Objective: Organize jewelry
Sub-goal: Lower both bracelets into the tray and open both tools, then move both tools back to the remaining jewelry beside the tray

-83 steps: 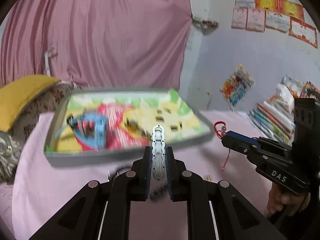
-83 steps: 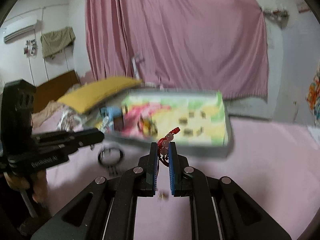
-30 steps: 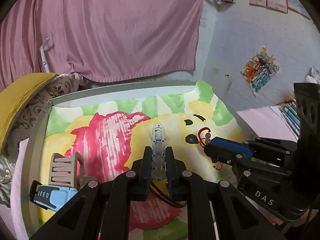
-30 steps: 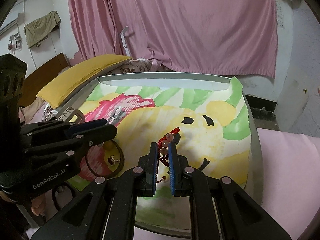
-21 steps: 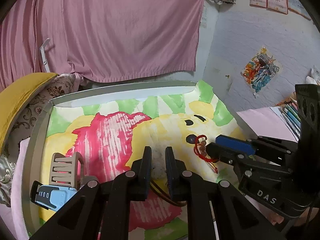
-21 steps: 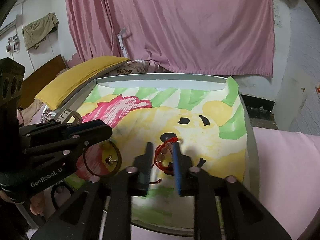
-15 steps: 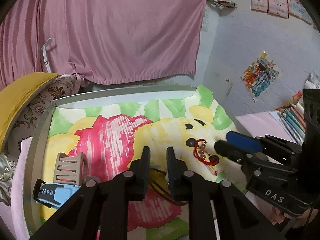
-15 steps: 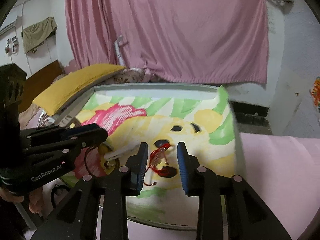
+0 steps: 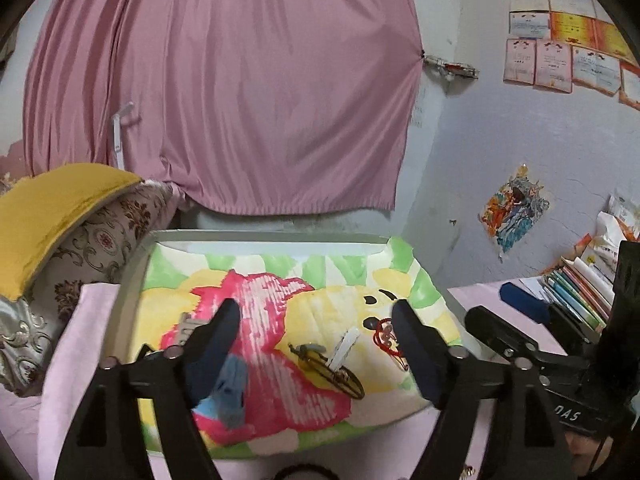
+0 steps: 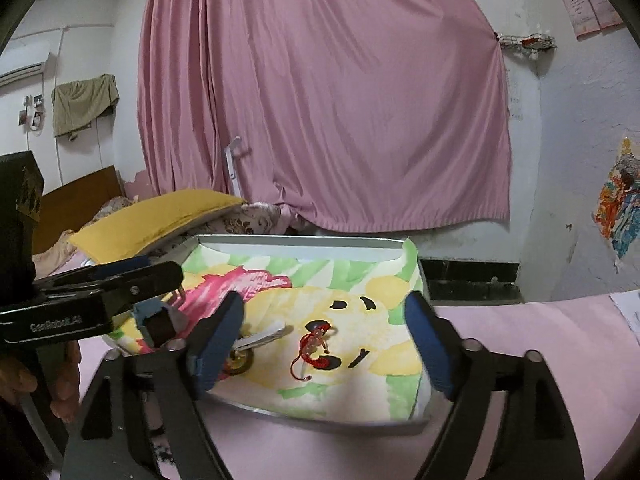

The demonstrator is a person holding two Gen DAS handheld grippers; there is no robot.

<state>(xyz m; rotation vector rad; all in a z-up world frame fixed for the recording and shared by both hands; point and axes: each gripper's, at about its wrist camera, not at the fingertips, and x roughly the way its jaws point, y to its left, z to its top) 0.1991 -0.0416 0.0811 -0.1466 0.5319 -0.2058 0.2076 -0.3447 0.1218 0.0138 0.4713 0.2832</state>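
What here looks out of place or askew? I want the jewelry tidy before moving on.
The pieces lie loosely in the tray. The red bead bracelet sits in a crumpled heap with its cord trailing. The silver link bracelet rests slantwise across the brown bangle. Nothing looks broken or spilled out.

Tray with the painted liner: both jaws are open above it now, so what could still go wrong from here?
1. The red beaded cord bracelet has a loose tail trailing toward the near edge of the grey tray; a low pass by the right gripper might snag it.
2. The silver link bracelet lies across the thin dark bangle; lifting one may drag the other.
3. More pieces seem to lie off the tray, at the bottom of the left wrist view, easily missed.
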